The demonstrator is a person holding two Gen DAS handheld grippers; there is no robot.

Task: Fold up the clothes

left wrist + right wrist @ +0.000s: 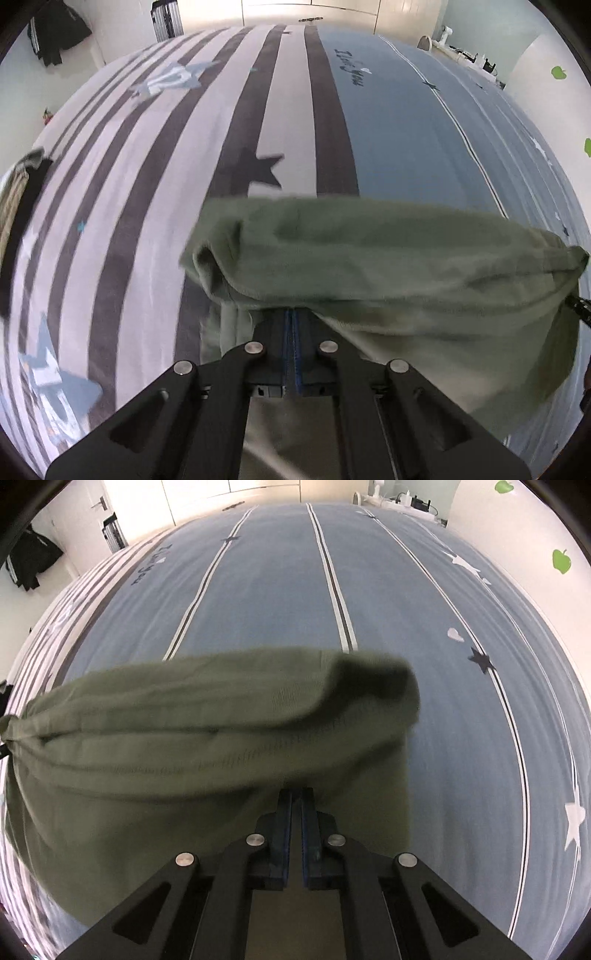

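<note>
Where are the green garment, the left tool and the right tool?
green garment [221, 716]: right wrist view, on its bunched upper fold.
left tool [293, 314]: left wrist view, fingertips shut on the cloth edge.
right tool [296, 794]: right wrist view, fingertips closed on the cloth.

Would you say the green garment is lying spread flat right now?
No: the green garment is bunched, held between both closed grippers, hanging in folds over the bed.

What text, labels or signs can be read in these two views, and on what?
"I Love You", best guess: dark cursive script on the bedsheet's blue band, blurred in the left wrist view.
Same script in the right wrist view: too blurred to read.
Green garment: no label or print visible.
Apple stickers on the wall: no words.
</note>
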